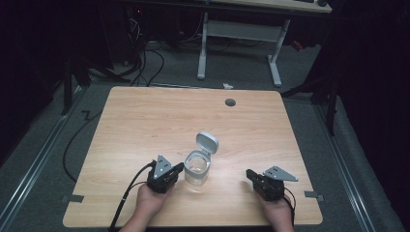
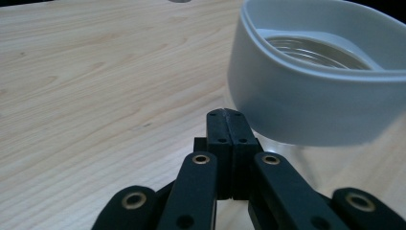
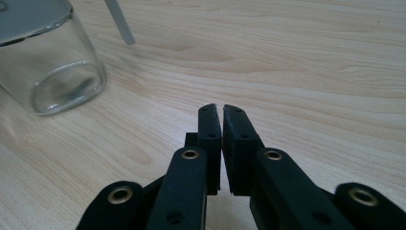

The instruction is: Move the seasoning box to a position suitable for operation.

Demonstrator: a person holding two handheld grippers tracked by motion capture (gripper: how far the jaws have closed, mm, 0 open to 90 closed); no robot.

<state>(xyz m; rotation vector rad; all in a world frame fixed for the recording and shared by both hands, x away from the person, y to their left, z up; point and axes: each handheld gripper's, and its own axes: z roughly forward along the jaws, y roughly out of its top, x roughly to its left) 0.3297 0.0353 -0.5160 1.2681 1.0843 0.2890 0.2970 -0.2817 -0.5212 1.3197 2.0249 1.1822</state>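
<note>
With its lid (image 1: 207, 141) flipped open, the glass jar (image 1: 197, 166) stands empty.

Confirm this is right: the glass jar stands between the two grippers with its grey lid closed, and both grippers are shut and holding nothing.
One thing is wrong: the lid is flipped open, standing up behind the jar, as the high view shows. The rest holds: the jar stands between the left gripper and right gripper, both shut and holding nothing.
</note>
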